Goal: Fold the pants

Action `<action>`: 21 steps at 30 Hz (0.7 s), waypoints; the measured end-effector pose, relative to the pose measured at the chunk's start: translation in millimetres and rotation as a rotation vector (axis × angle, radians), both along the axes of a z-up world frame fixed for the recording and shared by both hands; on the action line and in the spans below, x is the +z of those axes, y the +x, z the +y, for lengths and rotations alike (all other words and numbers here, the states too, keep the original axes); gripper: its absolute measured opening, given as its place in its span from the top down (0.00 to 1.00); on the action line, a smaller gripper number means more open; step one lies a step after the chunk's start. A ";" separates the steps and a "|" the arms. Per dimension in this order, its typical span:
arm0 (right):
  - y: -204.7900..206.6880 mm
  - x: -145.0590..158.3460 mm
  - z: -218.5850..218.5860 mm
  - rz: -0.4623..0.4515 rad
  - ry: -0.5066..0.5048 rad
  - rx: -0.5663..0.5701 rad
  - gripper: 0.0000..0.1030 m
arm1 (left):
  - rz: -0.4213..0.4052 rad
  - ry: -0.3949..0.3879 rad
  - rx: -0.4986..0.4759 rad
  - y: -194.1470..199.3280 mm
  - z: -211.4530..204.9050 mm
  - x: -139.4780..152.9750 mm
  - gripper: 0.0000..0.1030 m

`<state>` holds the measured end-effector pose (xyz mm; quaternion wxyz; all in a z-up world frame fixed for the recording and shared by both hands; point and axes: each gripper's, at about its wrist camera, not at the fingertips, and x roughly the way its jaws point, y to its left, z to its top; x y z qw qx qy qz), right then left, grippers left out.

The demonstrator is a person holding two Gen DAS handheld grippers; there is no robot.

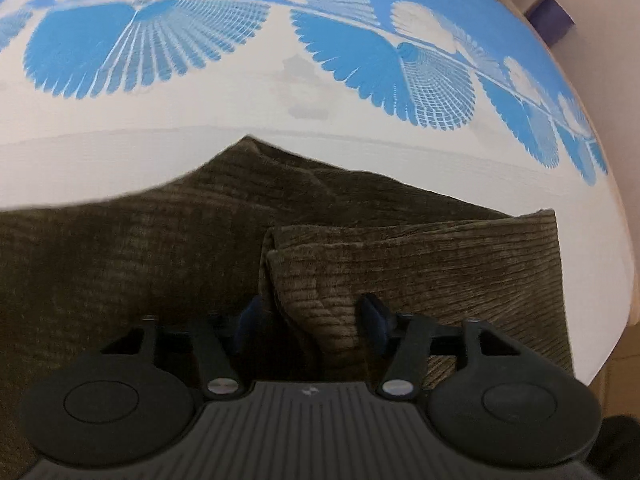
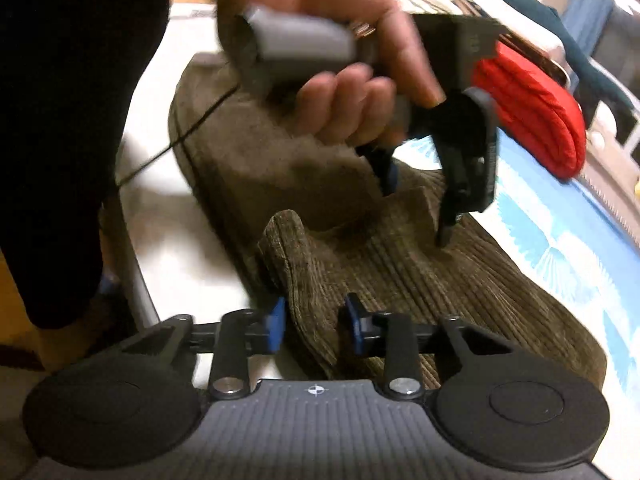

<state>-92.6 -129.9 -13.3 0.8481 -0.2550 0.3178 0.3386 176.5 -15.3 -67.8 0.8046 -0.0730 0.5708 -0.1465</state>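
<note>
Left wrist view shows the left gripper (image 1: 316,316) pointing steeply down over brown corduroy pants (image 1: 420,276), which lie on a white bedsheet (image 1: 120,120) printed with blue fan shapes. A folded corner of the corduroy rises between the two blue pads (image 1: 374,314), which stand partly apart on either side of it; the left pad sits in deep shadow, so whether either one presses the cloth is hard to make out. Beyond the jaws the fabric climbs to a peak, and its near part is cut off by the gripper body. A dark blue box (image 1: 550,18) far off at the upper right is too blurred to read. In the right wrist view the right gripper (image 2: 314,324) has its blue pads narrowly apart with a raised ridge of corduroy filling the gap between them; the cloth appears pinched. Ahead of these jaws, the person's left hand (image 2: 340,60) grips the other tool's handle, heavily motion-blurred, its fingertips down at the fabric. A thin black cable (image 2: 176,148) trails to the left of it. A red padded item (image 2: 532,116) lies beyond to the right, partly hidden behind the tool. A dark sleeve (image 2: 68,100) blocks the left side. No writing is legible anywhere; only a small crosshair mark (image 2: 316,391) shows on the gripper body.
</note>
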 end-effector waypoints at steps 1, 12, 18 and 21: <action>0.2 3.3 -3.3 0.006 0.025 -0.007 0.83 | -0.009 -0.002 -0.010 -0.5 0.0 4.3 0.75; -15.3 12.6 -18.4 0.038 0.096 0.035 0.90 | -0.185 0.011 0.099 -3.2 27.7 52.4 0.83; 10.6 40.9 -83.5 0.109 0.320 -0.273 0.87 | -0.241 -0.015 0.077 -17.8 43.0 72.7 0.81; 24.6 43.6 -127.5 0.111 0.391 -0.545 0.87 | -0.188 -0.048 -0.035 -32.7 35.3 68.9 0.81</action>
